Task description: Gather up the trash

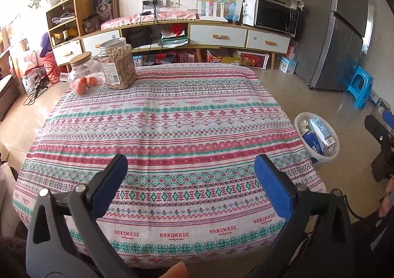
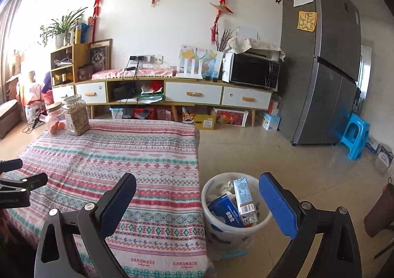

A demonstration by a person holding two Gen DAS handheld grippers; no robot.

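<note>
My left gripper (image 1: 190,169) tilts down over the table (image 1: 172,115), spread wide; my right gripper (image 2: 197,188) is spread above the bin (image 2: 216,226).

table (image 1: 172,130): patterned cloth | two jars (image 1: 118,64) far-left corner

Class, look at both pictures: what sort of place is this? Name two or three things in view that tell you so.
Most likely a lived-in room of a home, part living room, part kitchen. A tall refrigerator stands beside a low sideboard bearing a microwave, and a table under a patterned cloth holds food jars.
</note>
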